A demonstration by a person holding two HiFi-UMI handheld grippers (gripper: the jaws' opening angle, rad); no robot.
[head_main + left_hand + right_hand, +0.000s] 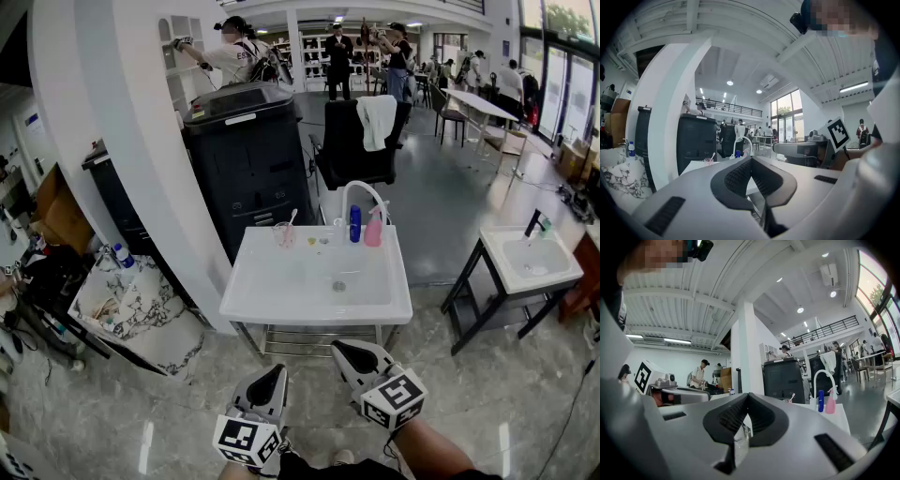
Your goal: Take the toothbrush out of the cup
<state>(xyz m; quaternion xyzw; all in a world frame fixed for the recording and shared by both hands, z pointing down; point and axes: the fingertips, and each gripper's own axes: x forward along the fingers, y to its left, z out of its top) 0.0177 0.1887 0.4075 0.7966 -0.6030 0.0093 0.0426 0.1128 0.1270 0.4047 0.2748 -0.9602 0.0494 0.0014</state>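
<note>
Pink-tinted cup (284,234) at the back left corner of the white sink (281,300), centre of the head view, with the toothbrush (292,219) standing in it. Lower end down inside the cup, white upper end out over the rim. Long axis close to upright, leaning toward the upper right of the frame.

Left claw (272,375) and right claw (345,352) low in the same frame, short of the sink's front edge and well apart from the cup. Both pressed together, nothing pinched between the pads, both pointing level.

From either claw, cup farther up the frame, across the whole basin: almost straight above the left claw, up and to the left of the right claw. Right claw a little higher in the frame, yet left claw probably the better lined up.

Likely next: spread 1 claw, reach over the basin, close on the bare upper shaft, lift along the lean.

Faucet (361,192), blue bottle (355,223) and pink spray bottle (374,228) at the back right, near but apart from the cup.
</note>
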